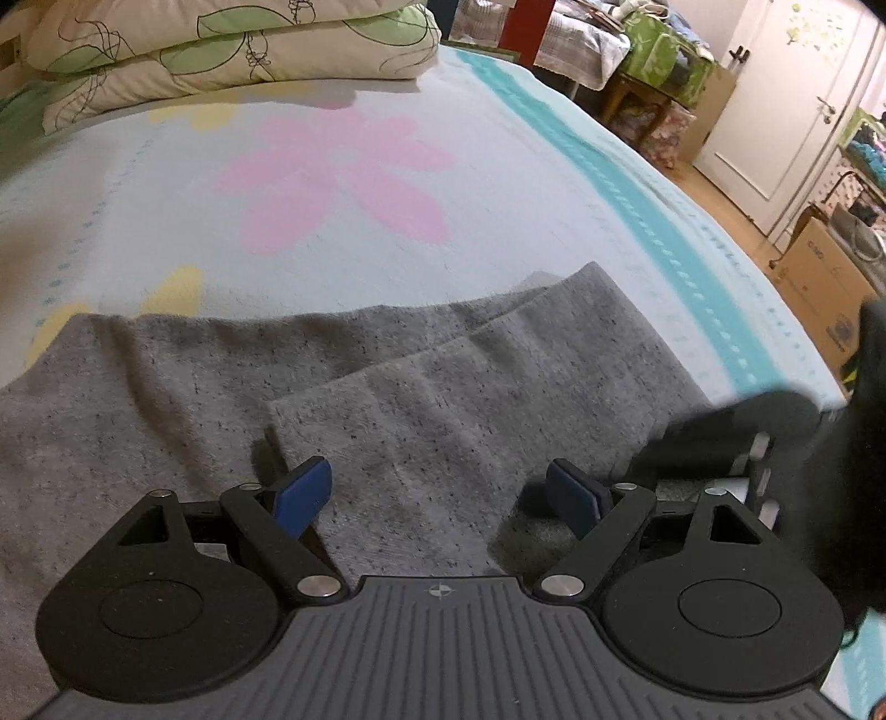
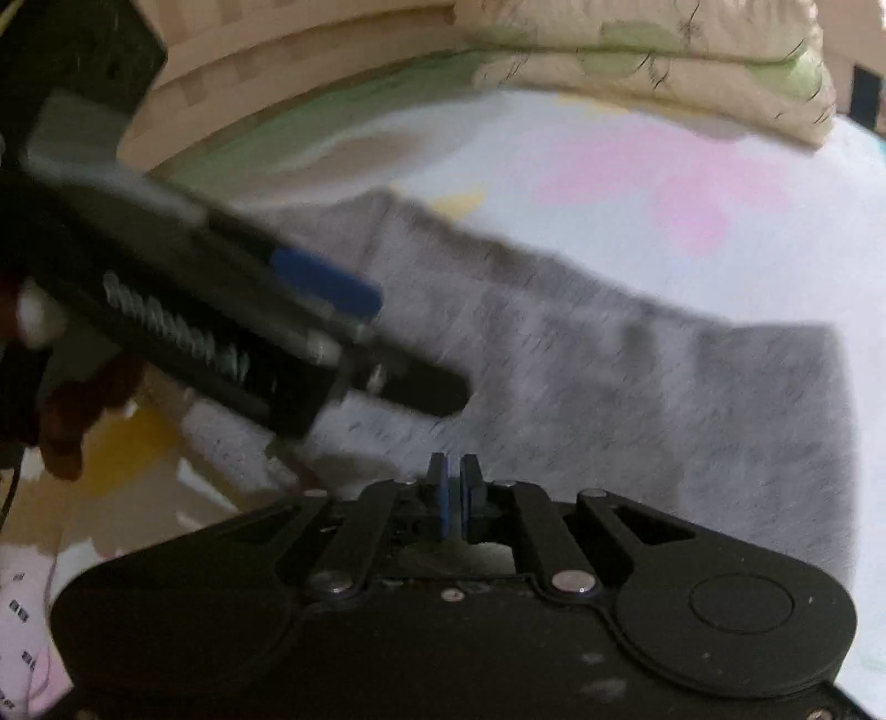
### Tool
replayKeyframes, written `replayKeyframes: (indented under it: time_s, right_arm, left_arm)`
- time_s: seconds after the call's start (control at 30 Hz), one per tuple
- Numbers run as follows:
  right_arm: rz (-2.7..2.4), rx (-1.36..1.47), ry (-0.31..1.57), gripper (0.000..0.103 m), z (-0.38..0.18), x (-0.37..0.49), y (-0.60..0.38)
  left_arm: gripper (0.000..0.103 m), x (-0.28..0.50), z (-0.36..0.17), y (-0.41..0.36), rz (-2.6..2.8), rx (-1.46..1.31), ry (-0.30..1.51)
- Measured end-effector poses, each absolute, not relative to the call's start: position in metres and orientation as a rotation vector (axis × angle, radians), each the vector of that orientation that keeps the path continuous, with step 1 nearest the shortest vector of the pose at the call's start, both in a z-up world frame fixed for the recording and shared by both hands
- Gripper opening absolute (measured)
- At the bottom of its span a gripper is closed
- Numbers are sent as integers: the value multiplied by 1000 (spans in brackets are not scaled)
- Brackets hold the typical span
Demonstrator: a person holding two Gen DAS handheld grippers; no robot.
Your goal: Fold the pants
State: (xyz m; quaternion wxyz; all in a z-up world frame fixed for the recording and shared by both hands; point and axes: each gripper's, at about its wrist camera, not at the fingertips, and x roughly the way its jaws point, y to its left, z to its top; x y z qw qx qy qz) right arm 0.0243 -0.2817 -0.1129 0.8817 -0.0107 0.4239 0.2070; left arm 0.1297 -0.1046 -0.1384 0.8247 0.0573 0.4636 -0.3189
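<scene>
The right wrist view is smearing with motion blur, so fabric edges and the person's hand (image 2: pixel 66 410) at the frame's left are hard to make out. The grey pants (image 1: pixel 421 387) are running out of frame at the left and under the gripper bodies in both views. They are a speckled, fleecy knit, lying folded over on a pale bedspread (image 1: pixel 343 166) with pink and yellow flower shapes and a teal stripe; quilted pillows (image 1: pixel 221 44) are lying beyond.

The left gripper (image 1: pixel 437 493) is pointing steeply down over the pants, its blue pads standing wide apart, cloth lying beneath the gap, nothing pinched. The right gripper (image 2: pixel 455 493) is angling down likewise, its pads pressed together; whether a thin layer of fabric is sitting between them cannot be told. The pants are spreading ahead of it and to its right.
</scene>
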Motion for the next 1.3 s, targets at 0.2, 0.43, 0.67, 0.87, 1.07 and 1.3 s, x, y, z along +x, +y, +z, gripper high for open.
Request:
replayKeyframes:
  time_s: [0.2, 0.43, 0.67, 0.87, 1.07, 1.3]
  right_arm:
    - [152, 14, 824, 10, -98, 50, -344]
    - [-3, 145, 895, 0, -116, 58, -390]
    - [83, 128, 826, 18, -80, 44, -376]
    - [239, 105, 830, 28, -57, 51, -329]
    - [409, 106, 944, 30, -44, 80, -279]
    - [628, -86, 1022, 11, -41, 122, -201]
  left_arm:
    - [85, 119, -158, -102, -658, 189, 1035]
    - [86, 104, -173, -101, -680, 291, 1011]
    - [86, 102, -144, -69, -622, 143, 945]
    - [86, 96, -131, -11, -454, 27, 902]
    - [86, 90, -130, 52, -268, -50, 922]
    - [86, 84, -122, 93, -191, -100, 934]
